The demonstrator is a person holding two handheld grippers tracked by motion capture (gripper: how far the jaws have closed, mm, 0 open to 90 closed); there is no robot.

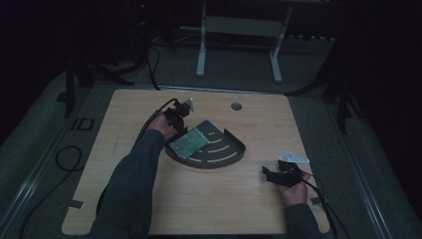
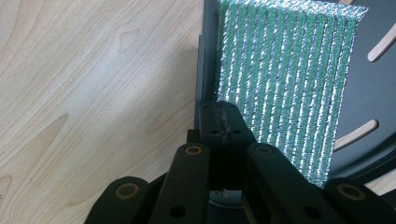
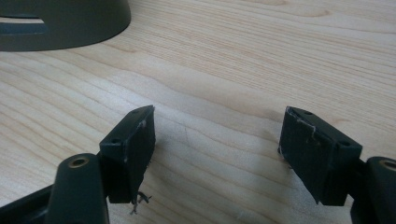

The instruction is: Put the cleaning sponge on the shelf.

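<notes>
left gripper clamped on green mesh sheet over dark tray; right gripper jaws apart.

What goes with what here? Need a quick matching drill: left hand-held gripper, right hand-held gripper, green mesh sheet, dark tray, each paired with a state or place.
Column 1:
1. left hand-held gripper
2. right hand-held gripper
3. green mesh sheet
4. dark tray

Column 2:
A. lies over the tray's left part
B. jaws wide apart, nothing between them, over bare table
C. sits mid-table, curved slots in its floor
D. jaws shut on the sheet's edge

Pairs: 1-D, 2-B, 3-A, 4-C
</notes>
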